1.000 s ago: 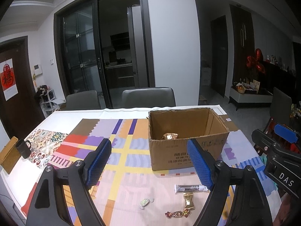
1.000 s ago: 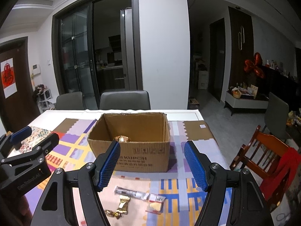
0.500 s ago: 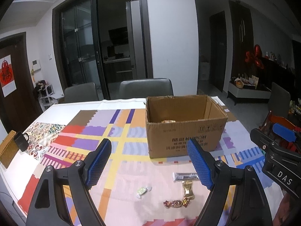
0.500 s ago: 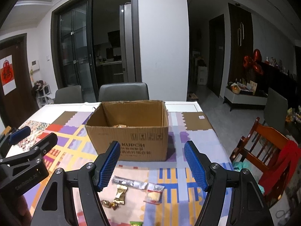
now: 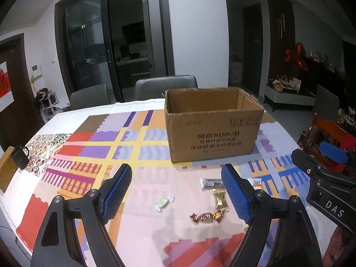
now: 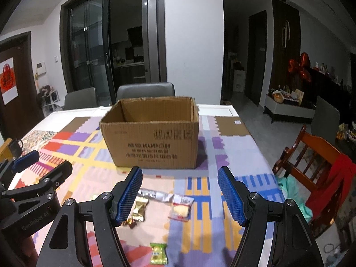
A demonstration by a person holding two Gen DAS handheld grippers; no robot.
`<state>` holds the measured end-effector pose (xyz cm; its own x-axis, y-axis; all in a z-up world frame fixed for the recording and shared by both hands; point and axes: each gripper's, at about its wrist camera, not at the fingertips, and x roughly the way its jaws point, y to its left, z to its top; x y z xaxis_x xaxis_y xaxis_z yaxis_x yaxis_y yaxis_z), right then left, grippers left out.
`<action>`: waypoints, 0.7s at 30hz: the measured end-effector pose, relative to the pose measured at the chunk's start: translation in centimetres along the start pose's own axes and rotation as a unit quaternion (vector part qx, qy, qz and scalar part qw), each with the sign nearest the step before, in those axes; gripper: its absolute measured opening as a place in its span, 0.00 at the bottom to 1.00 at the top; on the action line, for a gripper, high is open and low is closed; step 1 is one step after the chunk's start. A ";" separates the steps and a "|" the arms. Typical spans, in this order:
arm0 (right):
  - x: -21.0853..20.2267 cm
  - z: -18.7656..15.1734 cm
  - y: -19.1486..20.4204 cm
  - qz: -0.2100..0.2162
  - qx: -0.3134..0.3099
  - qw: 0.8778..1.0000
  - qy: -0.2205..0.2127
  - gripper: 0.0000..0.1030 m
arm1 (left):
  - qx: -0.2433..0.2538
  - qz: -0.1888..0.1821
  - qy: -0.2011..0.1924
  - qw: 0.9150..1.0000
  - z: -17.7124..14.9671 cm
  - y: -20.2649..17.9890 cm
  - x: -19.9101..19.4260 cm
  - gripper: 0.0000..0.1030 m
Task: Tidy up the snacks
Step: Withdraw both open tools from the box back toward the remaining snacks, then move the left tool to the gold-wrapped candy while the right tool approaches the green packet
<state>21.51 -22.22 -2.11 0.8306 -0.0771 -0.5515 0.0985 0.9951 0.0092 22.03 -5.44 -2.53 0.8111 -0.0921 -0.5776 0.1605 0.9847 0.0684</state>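
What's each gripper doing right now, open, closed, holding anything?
Left gripper: open, holding nothing.
Right gripper: open, holding nothing.

Brown cardboard box [image 5: 213,131] on multicoloured geometric tablecloth [image 5: 124,151]; gold-wrapped candy [image 5: 219,199], blue-padded jaws.

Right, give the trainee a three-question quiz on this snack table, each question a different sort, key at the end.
1. True or false: the left gripper holds a snack.
2. Where does the cardboard box stand relative to the loose snacks? A) beyond them B) on top of them C) off the table
3. Fill in: the candy between the left gripper's fingers in its view has a pale ____ wrapper.

Key: 1 false, both grippers, the right gripper too, are open and empty; 2 A; 3 green.
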 end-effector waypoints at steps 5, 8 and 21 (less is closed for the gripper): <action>0.2 -2.0 0.3 -0.003 -0.001 1.000 0.017 0.69 | 0.002 -0.007 0.013 1.000 -1.4 0.1 0.5 0.80; 0.4 -3.3 0.4 -0.005 0.000 1.000 0.029 0.69 | 0.002 -0.011 0.021 1.000 -2.2 0.1 0.8 0.80; 0.9 -6.2 1.5 -0.003 -0.011 0.998 0.059 0.69 | 0.005 -0.022 0.042 0.999 -4.4 0.1 1.3 0.80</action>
<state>19.05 -20.43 -7.75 0.7600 -0.0766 -0.6454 0.0904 0.9958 -0.0117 20.67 -4.78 -6.88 0.7530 -0.1218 -0.6466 0.2002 0.9785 0.0488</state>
